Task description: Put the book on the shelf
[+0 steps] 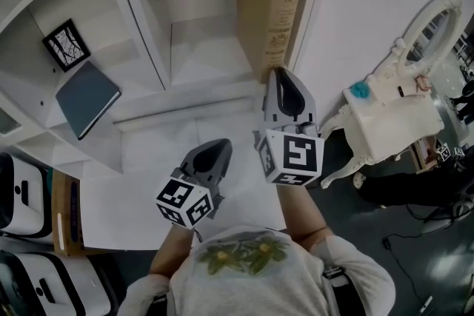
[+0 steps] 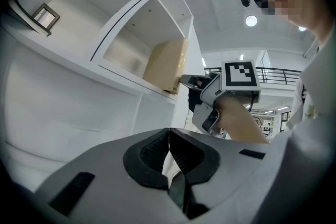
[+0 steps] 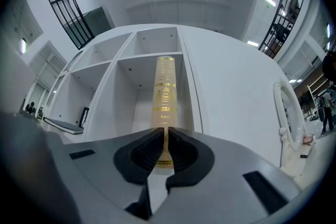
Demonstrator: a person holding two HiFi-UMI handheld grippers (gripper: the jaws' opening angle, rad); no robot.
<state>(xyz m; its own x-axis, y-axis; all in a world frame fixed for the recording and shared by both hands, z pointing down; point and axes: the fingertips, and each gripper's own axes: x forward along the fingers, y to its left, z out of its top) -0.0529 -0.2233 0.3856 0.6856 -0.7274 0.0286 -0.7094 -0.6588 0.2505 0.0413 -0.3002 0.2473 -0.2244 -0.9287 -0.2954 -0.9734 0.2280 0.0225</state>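
A thick tan book (image 1: 268,11) with gold print on its spine stands upright in the right compartment of the white shelf (image 1: 159,41), against that compartment's right wall. My right gripper (image 1: 278,75) is right in front of the spine's lower end with its jaws shut and nothing between them. In the right gripper view the spine (image 3: 165,92) rises just beyond the closed tips (image 3: 166,131). My left gripper (image 1: 217,147) hangs lower and to the left, shut and empty (image 2: 169,131). From the left gripper view I see the book (image 2: 167,64) and the right gripper (image 2: 190,82) at its front edge.
A dark blue-grey book (image 1: 87,98) lies flat in the left compartment beside a small framed picture (image 1: 67,44). A white ornate dressing table with a mirror (image 1: 392,122) stands to the right of the shelf. White cases (image 1: 22,196) sit at the lower left.
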